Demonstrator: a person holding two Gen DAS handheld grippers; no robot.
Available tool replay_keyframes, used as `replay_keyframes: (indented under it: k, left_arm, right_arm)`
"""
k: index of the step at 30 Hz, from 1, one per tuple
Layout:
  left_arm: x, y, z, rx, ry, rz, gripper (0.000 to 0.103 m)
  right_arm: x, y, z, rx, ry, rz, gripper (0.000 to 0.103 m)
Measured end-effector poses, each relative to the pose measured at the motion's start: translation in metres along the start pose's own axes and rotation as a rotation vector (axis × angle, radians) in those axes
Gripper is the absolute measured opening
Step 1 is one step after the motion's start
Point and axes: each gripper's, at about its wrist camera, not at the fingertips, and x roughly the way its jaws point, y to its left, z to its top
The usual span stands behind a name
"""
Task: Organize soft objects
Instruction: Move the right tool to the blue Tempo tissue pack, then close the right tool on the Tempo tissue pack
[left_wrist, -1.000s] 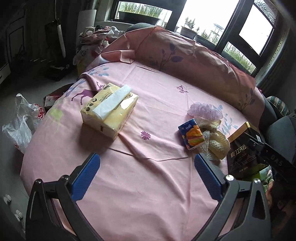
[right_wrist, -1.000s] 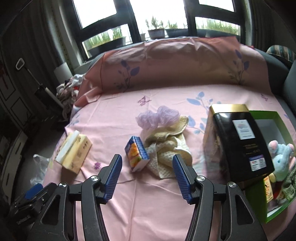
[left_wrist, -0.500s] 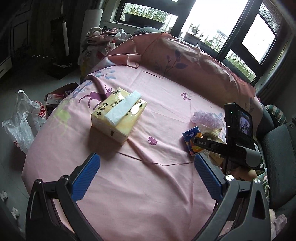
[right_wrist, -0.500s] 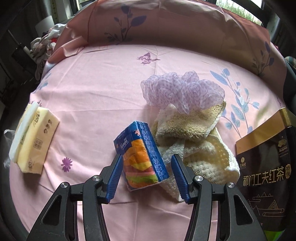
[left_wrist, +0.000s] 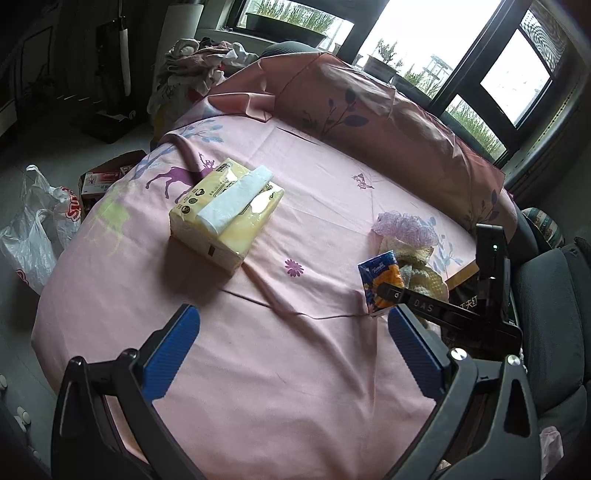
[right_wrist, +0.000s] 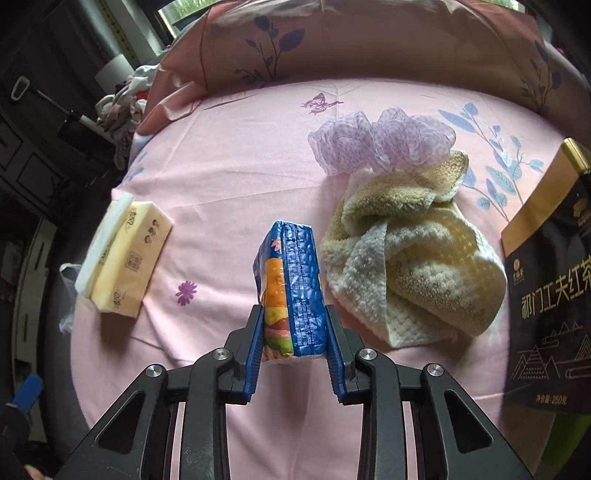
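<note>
A small blue and orange tissue pack (right_wrist: 291, 280) stands on edge on the pink bedsheet (right_wrist: 229, 155). My right gripper (right_wrist: 294, 310) is closing on it, and both blue pads touch its sides. A cream towel (right_wrist: 410, 266) lies crumpled just right of the pack, with a lilac mesh pouf (right_wrist: 380, 144) behind it. In the left wrist view the same pack (left_wrist: 380, 277) sits at the right. My left gripper (left_wrist: 291, 314) hovers open over bare sheet, nothing between its fingers. A yellow tissue pack (left_wrist: 229, 206) lies ahead of it to the left.
A black and gold tea box (right_wrist: 550, 295) stands at the right edge with a green box below it. A long pink pillow (left_wrist: 388, 122) lines the far side. A white plastic bag (left_wrist: 33, 229) and a cardboard box lie on the floor at left.
My right gripper came down over the blue tissue pack and its jaws narrowed onto the pack's sides. The left gripper stayed nearly still.
</note>
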Motion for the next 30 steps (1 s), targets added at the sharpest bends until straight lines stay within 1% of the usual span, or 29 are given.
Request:
replay_keyframes:
  k: [2, 4, 6, 8, 10, 11, 12, 13, 14, 15, 16, 20, 25, 29, 30]
  left_arm:
    - [0.002, -0.002, -0.002, 0.012, 0.011, 0.004, 0.102]
    - [0.005, -0.003, -0.004, 0.02, 0.02, 0.008, 0.102]
    - [0.009, -0.003, -0.007, 0.018, 0.035, 0.011, 0.102]
    - [0.015, -0.004, -0.01, 0.023, 0.06, 0.005, 0.102]
    - [0.023, -0.007, -0.015, 0.033, 0.094, 0.013, 0.102]
    - [0.026, -0.008, -0.018, 0.041, 0.107, 0.016, 0.102]
    - [0.031, -0.01, -0.021, 0.05, 0.123, 0.022, 0.102]
    - [0.035, -0.012, -0.024, 0.06, 0.143, 0.028, 0.102]
    - [0.04, -0.013, -0.027, 0.068, 0.16, 0.028, 0.102]
    - [0.044, -0.015, -0.031, 0.077, 0.178, 0.021, 0.102]
    - [0.049, -0.018, -0.035, 0.082, 0.199, 0.014, 0.102]
    - [0.066, -0.031, -0.053, 0.089, 0.273, -0.037, 0.102]
    - [0.084, -0.057, -0.072, 0.168, 0.342, -0.061, 0.1]
    - [0.094, -0.066, -0.08, 0.179, 0.368, -0.01, 0.101]
    - [0.098, -0.065, -0.081, 0.177, 0.378, -0.009, 0.101]
  right_arm:
    - [-0.013, -0.001, -0.015, 0.018, 0.007, 0.045, 0.032]
    - [-0.023, -0.004, -0.034, 0.056, 0.024, 0.108, 0.032]
    - [-0.026, -0.01, -0.051, 0.107, 0.067, 0.185, 0.032]
    - [-0.023, -0.015, -0.064, 0.157, 0.12, 0.233, 0.033]
    - [-0.018, -0.014, -0.072, 0.139, 0.172, 0.212, 0.033]
    - [-0.018, -0.016, -0.073, 0.134, 0.172, 0.192, 0.034]
    - [-0.021, -0.018, -0.072, 0.132, 0.157, 0.174, 0.036]
    - [-0.026, -0.021, -0.072, 0.135, 0.134, 0.161, 0.045]
    - [-0.031, -0.026, -0.07, 0.142, 0.111, 0.156, 0.051]
    - [-0.035, -0.031, -0.069, 0.152, 0.089, 0.161, 0.061]
    - [-0.04, -0.038, -0.068, 0.169, 0.069, 0.175, 0.063]
    - [-0.046, -0.052, -0.066, 0.207, 0.045, 0.219, 0.063]
    - [-0.026, -0.048, -0.071, 0.185, 0.104, 0.231, 0.062]
    - [-0.007, -0.047, -0.075, 0.198, 0.162, 0.247, 0.062]
    - [-0.004, -0.048, -0.076, 0.199, 0.172, 0.25, 0.06]
